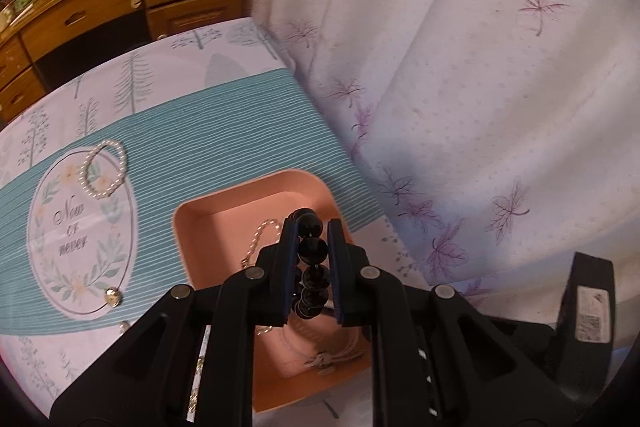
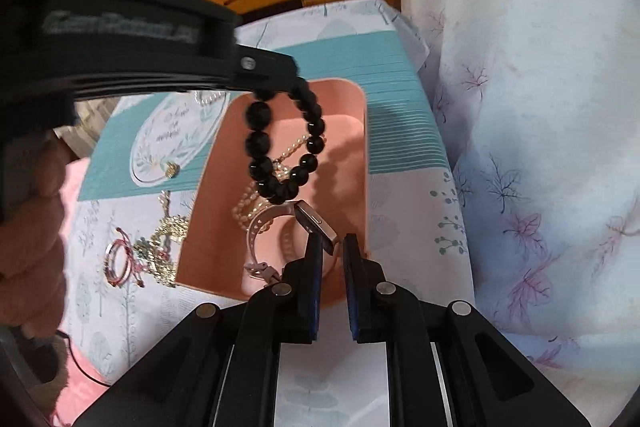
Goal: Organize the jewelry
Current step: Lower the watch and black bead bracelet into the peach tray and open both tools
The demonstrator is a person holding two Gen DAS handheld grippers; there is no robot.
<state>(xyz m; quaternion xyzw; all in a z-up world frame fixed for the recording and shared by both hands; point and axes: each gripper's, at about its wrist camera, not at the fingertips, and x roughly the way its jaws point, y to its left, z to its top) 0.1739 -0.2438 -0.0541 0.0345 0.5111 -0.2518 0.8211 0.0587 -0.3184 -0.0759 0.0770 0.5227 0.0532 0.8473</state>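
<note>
Left hand-held gripper [image 1: 307, 227] clamps the black bead bracelet [image 2: 280, 143] above the pink tray [image 2: 356, 115]. Right hand-held gripper [image 2: 333, 243] is slightly parted, empty. Next, probably: lower, release into tray.

One pink tray [image 2: 362, 163], one black bead bracelet [image 2: 280, 143], one pearl bracelet [image 1: 105, 169], one watch [image 2: 280, 227].

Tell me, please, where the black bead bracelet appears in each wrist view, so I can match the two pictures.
Left wrist view: the bracelet sits low at centre, pinched between the left gripper's fingers, above the pink tray.
Right wrist view: the bracelet hangs left of centre from the left gripper, over the tray; the right gripper stands below it.
Shared landmark: the pink tray.
</note>
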